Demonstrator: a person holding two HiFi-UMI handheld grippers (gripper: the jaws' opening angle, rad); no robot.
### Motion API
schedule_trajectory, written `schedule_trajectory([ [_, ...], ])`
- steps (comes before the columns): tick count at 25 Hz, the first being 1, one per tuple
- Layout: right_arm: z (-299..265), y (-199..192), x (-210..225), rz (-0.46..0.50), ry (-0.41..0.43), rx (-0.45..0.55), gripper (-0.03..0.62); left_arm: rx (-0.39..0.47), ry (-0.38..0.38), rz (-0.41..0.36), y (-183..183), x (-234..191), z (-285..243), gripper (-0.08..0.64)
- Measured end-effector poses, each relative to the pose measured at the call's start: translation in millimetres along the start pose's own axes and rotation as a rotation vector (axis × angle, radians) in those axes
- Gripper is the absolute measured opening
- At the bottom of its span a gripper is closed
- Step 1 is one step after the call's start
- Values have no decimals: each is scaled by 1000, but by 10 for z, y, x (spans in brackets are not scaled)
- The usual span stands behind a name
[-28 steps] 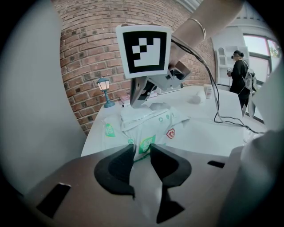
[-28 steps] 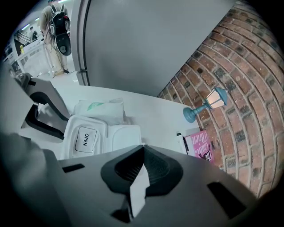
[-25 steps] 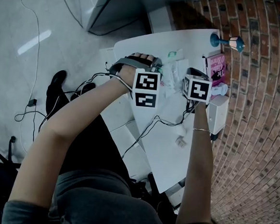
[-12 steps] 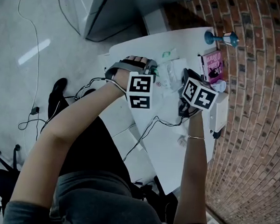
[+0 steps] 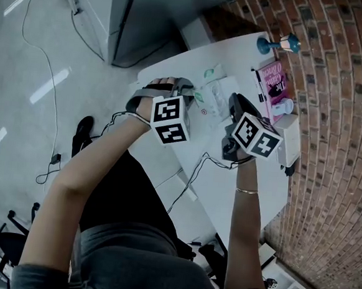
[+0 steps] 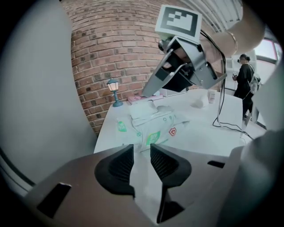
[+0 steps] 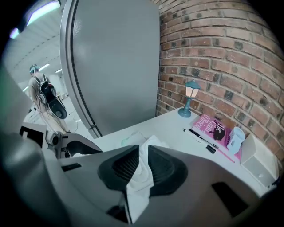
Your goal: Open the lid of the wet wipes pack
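The wet wipes pack (image 5: pixel 218 97) lies on the white table (image 5: pixel 246 189), soft and pale with a green label (image 6: pixel 153 138). A white flap (image 6: pixel 143 109) stands raised on top of it. My left gripper (image 6: pixel 142 148) points at the pack's near edge with a gap between its jaws, and no pad presses on the pack. My right gripper (image 6: pixel 148 92) hovers just above the flap, clear of it. Its jaws (image 7: pixel 143 150) are opening, and the white flap (image 7: pixel 153 142) shows through the gap beyond them.
A blue lamp (image 7: pixel 191 95), a pink book (image 7: pixel 217 131), a pen (image 7: pixel 199 135) and a small bottle (image 7: pixel 235 137) sit along the brick wall. A green sachet (image 6: pixel 120 126) lies beside the pack. A cable (image 6: pixel 224 124) crosses the table. A grey cabinet (image 7: pixel 115 57) stands behind it.
My right gripper has lifted off the pack and rolled, its marker cube now tilted. The left gripper has stayed at the pack's edge.
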State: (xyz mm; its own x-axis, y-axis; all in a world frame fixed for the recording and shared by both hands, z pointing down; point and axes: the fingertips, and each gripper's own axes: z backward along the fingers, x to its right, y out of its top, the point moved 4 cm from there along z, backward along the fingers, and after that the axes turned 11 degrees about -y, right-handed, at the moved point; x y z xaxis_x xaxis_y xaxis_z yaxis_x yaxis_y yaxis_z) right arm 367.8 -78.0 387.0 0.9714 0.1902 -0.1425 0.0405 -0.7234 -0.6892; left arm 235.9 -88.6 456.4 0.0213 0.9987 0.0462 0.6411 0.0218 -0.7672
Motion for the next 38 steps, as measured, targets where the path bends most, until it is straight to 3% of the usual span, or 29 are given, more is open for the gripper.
schedule_trajectory([
  [5, 183, -16, -126, -99, 32, 56, 64, 32, 18, 74, 7, -85, 198, 115],
  [14, 483, -122, -293, -203, 35, 121, 52, 78, 60, 110, 89, -233, 476, 91],
  [20, 667, -187, -421, -293, 15, 161, 41, 101, 60, 124, 130, -306, 664, 66],
  [26, 819, -255, -483, -326, -28, 195, 31, 134, 63, 180, 160, -340, 822, 55],
  [38, 1055, -483, -620, -430, -85, 233, 8, 209, 61, 190, 197, -439, 1210, 37],
])
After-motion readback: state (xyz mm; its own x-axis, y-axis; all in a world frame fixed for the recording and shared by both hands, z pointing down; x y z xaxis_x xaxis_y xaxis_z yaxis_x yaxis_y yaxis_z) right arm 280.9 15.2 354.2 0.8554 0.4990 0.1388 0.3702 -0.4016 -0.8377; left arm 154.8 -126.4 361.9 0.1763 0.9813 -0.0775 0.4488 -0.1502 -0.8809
